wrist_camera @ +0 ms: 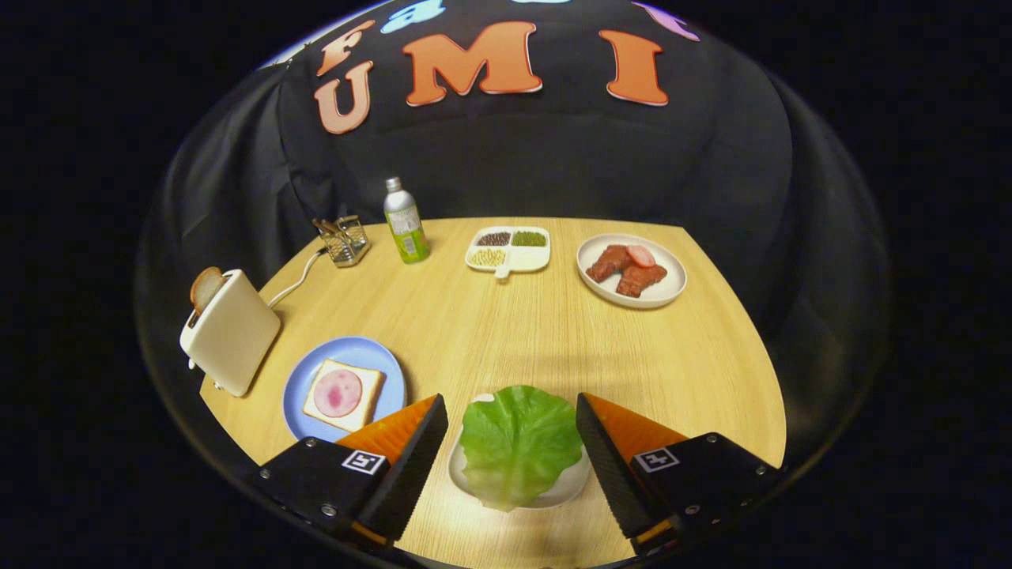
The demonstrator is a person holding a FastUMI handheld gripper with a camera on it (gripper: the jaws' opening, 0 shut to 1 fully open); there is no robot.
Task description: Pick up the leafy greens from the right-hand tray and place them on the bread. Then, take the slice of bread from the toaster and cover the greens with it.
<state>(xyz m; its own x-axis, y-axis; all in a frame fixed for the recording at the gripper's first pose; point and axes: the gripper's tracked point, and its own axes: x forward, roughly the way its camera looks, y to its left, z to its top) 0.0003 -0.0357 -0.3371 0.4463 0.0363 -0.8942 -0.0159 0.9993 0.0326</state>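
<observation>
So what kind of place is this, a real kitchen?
Probably a staged breakfast table in a recording booth, not a kitchen: black cloth wall, wooden table with toaster and lettuce leaf lying between the open gripper's fingers.

A round, light wooden table [553,332] stands brightly lit before dark cloth walls [553,166].

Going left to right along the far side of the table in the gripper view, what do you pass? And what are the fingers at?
Toaster with bread slice → wire rack → green bottle → divided dish of beans → plate of meat. The gripper is open, fingers either side of the leafy greens, not touching.
</observation>
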